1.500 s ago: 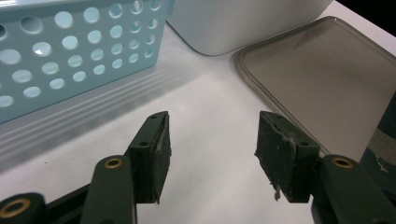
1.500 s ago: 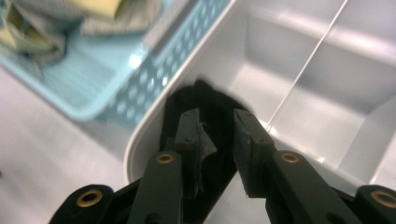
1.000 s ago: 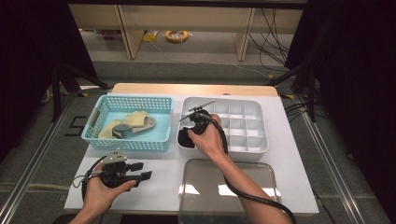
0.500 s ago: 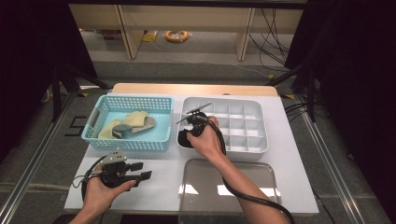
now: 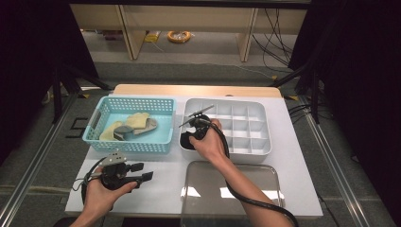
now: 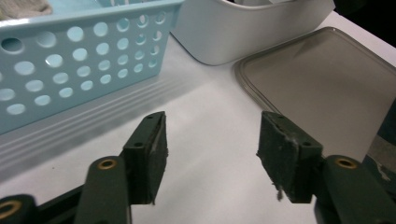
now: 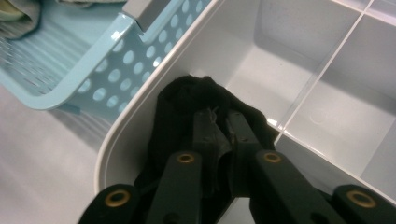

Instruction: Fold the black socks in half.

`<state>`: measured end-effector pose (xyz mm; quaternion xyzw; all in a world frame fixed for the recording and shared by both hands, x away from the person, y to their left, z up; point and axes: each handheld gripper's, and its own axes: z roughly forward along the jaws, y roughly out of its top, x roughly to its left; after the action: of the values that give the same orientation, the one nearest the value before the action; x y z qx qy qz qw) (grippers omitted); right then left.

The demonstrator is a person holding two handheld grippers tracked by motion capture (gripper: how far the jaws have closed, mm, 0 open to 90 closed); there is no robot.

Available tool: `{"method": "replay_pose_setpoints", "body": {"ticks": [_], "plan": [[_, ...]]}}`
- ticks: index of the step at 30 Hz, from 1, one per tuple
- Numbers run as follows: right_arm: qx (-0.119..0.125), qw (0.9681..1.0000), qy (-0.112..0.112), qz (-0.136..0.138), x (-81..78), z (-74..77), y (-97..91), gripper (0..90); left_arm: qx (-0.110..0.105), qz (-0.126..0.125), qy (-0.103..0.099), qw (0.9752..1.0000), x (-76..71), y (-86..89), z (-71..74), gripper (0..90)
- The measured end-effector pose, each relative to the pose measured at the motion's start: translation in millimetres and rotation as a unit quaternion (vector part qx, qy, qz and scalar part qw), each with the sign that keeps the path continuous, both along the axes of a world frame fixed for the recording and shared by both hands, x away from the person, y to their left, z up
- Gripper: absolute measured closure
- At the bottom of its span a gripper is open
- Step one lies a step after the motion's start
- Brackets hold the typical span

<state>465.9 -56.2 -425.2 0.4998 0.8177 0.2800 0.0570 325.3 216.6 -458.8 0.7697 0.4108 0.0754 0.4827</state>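
The right gripper (image 7: pixel 223 126) is sunk into the near-left compartment of the white divided organiser box (image 5: pixel 257 144), its jaws close together with a fold of a black sock (image 7: pixel 180 105) pinched between the pads. The jaws have just been opening a little, yet the fabric sits between them and looks lightly nipped rather than let go. The sock lies bunched against the compartment's rounded corner, at about seven o'clock of the box, just beside the light-blue perforated basket (image 5: pixel 130 142).

The step in hand looks like stowing this sock in its cell. To do it well, I would press the bundle down to the floor of the cell before releasing — a sock freed too high may spring up over the divider (image 7: pixel 322 70). Then spread the jaws fully and lift straight up, so no thread drags on the pads.

The left gripper (image 5: pixel 141 172) rests low over the white tabletop (image 5: pixel 165 189) at about seven o'clock of the scene, jaws spread wide with nothing between them, the clear lid (image 6: pixel 336 79) ahead at two o'clock. More folded socks (image 5: pixel 130 125) wait in the basket — the next pick, by my guess.
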Motion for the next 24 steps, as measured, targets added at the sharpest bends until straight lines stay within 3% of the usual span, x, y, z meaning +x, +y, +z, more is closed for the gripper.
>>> {"method": "replay_pose_setpoints", "body": {"ticks": [1,2,4,6,9,15,18,20,22,23,24], "plan": [[0.009,0.9999,0.001,-0.005,-1.2,2.3,-1.5,77.0,0.002,0.001,0.004,1.0,0.2,0.4,-0.2,40.3],[0.01,0.9997,-0.017,0.011,-1.5,3.6,-5.4,73.7,0.001,0.001,0.006,1.0,0.6,0.5,-0.5,39.9],[0.027,0.9991,-0.031,0.011,-4.0,9.5,-9.1,68.5,0.0,-0.001,0.005,1.0,1.1,0.3,-0.8,40.0],[0.042,0.9983,-0.039,0.006,-6.1,16.2,-13.8,66.1,-0.002,-0.001,-0.002,1.0,0.9,0.3,-0.2,41.8],[0.045,0.9975,-0.055,0.007,-9.2,23.0,-22.1,63.8,-0.006,0.004,-0.011,0.9999,1.1,0.8,0.7,42.9],[0.066,0.9963,-0.053,-0.011,-22.5,30.5,-38.6,58.6,-0.013,0.015,-0.018,0.9997,3.0,4.4,1.9,45.0],[0.069,0.9958,-0.059,-0.009,-29.1,30.3,-47.4,57.4,-0.014,0.022,-0.021,0.9995,2.9,5.4,2.7,46.3],[0.073,0.9945,-0.075,-0.001,-32.1,29.2,-53.9,56.7,-0.021,0.028,-0.017,0.9993,2.7,5.9,2.7,47.0],[0.068,0.9958,-0.058,-0.018,-38.5,30.8,-56.1,56.3,-0.023,0.031,-0.02,0.999,2.9,6.5,2.9,47.3],[0.083,0.9949,-0.052,-0.024,-42.6,31.1,-55.3,56.1,-0.024,0.031,-0.02,0.999,3.1,7.1,3.1,47.3],[0.076,0.9951,-0.061,-0.018,-42.7,30.4,-58.8,56.1,-0.022,0.033,-0.023,0.9989,3.2,7.6,3.2,47.3]]}}
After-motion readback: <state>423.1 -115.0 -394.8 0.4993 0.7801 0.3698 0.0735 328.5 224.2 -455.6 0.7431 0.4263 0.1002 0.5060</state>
